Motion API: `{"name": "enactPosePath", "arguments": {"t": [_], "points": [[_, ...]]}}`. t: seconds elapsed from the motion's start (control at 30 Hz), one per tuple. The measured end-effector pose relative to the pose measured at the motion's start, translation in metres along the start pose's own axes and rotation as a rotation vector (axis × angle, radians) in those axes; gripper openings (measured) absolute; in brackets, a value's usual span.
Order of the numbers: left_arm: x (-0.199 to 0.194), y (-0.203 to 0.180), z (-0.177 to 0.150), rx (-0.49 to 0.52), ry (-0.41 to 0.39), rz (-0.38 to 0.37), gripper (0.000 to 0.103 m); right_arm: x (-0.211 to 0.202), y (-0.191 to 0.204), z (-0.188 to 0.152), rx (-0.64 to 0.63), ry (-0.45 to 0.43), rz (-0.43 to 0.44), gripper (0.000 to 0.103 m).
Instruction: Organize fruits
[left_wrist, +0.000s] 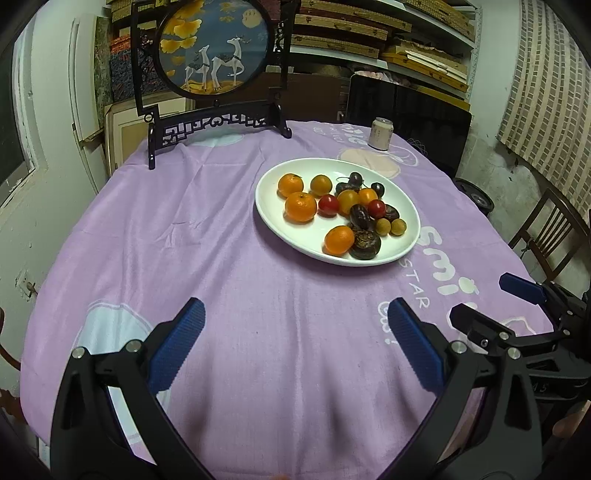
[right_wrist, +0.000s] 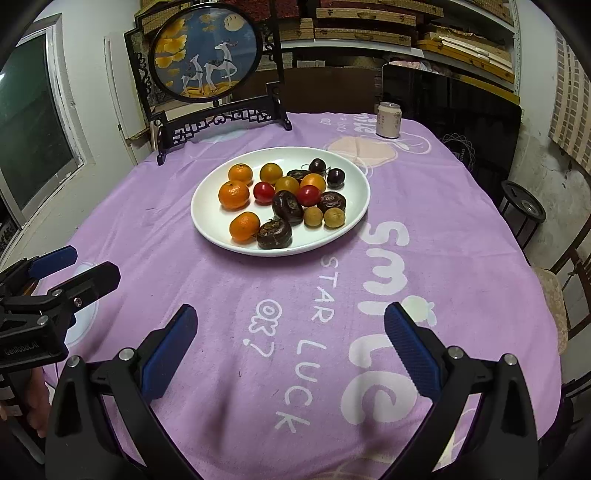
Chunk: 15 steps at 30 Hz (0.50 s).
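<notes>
A white oval plate (left_wrist: 271, 210) (right_wrist: 207, 221) sits mid-table and holds mixed fruit: orange mandarins (left_wrist: 300, 206) (right_wrist: 233, 194), red cherry tomatoes (left_wrist: 328, 204) (right_wrist: 263, 192), dark wrinkled passion fruits (left_wrist: 365, 244) (right_wrist: 274, 233), small yellow-green longans (left_wrist: 383, 226) (right_wrist: 334, 217) and dark cherries (left_wrist: 355, 179) (right_wrist: 335, 176). My left gripper (left_wrist: 295, 314) is open and empty, low over the cloth, well short of the plate. My right gripper (right_wrist: 290, 317) is open and empty, also short of the plate. Each gripper shows at the edge of the other's view, the right one (left_wrist: 495, 299) and the left one (right_wrist: 88, 267).
The table wears a purple cloth (left_wrist: 221, 258) (right_wrist: 406, 206) with white lettering. A black-framed deer screen (left_wrist: 214, 48) (right_wrist: 205, 55) stands at the back left. A drink can (left_wrist: 381, 133) (right_wrist: 388, 120) stands at the back right. A wooden chair (left_wrist: 550, 236) is off the right edge.
</notes>
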<state>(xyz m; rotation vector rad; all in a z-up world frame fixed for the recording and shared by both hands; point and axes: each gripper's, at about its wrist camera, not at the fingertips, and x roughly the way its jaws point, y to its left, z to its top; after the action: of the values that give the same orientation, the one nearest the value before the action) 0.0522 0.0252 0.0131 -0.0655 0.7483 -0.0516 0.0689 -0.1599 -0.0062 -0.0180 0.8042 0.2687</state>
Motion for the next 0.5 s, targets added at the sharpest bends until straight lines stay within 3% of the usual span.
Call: {"name": "enactPosePath", "arguments": {"t": [0.5], "points": [[0.0027, -0.0031, -0.0002, 0.013, 0.013, 0.003, 0.101, 0.001, 0.0007, 0.0005, 0.003, 0.007, 0.008, 0.101]]}}
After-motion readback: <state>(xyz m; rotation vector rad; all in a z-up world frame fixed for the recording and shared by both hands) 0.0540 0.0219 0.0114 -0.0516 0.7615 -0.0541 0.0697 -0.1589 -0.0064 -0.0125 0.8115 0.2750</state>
